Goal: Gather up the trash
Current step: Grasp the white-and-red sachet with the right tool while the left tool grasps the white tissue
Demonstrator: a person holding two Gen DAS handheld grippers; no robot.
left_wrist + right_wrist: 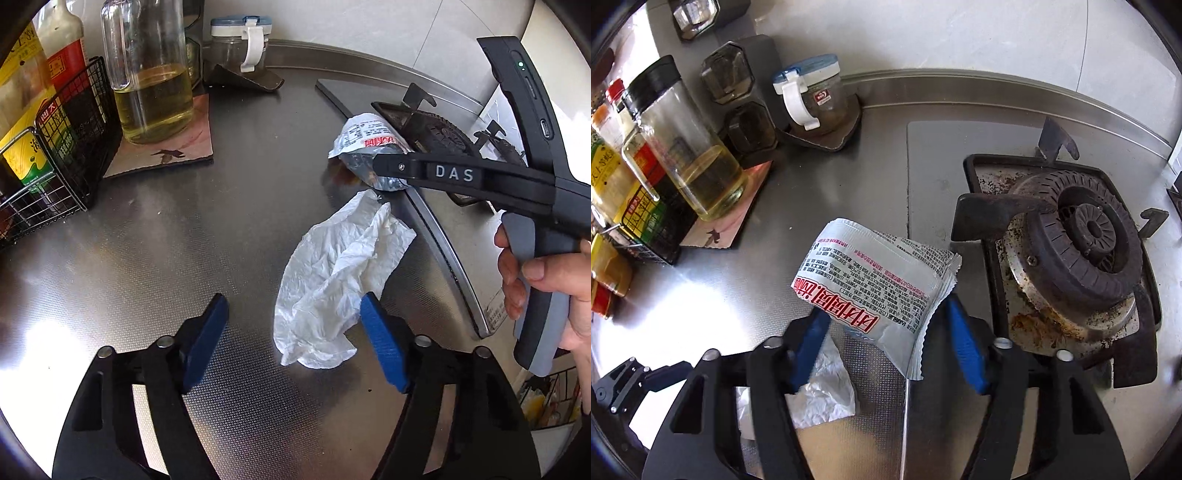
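A crumpled white tissue (332, 280) lies on the steel counter (147, 258). My left gripper (293, 306) hangs over its near end, open; the right blue pad touches the tissue and the left pad stands apart from it. A silver snack packet (871, 277) with red and black print sits at the stove's edge. My right gripper (886, 317) is shut on it, a blue pad against each side. In the left wrist view, one finger (424, 171) of that gripper crosses the packet (365, 133). The tissue (827, 395) shows under the right gripper's left finger.
A gas burner (1086, 236) with a dirty pan support is right of the packet. At the back left stand an oil bottle (151, 96), a black wire basket (70, 129) of sauce bottles and a clip-lid jar (240, 44). A hand (546, 269) holds the right gripper's handle.
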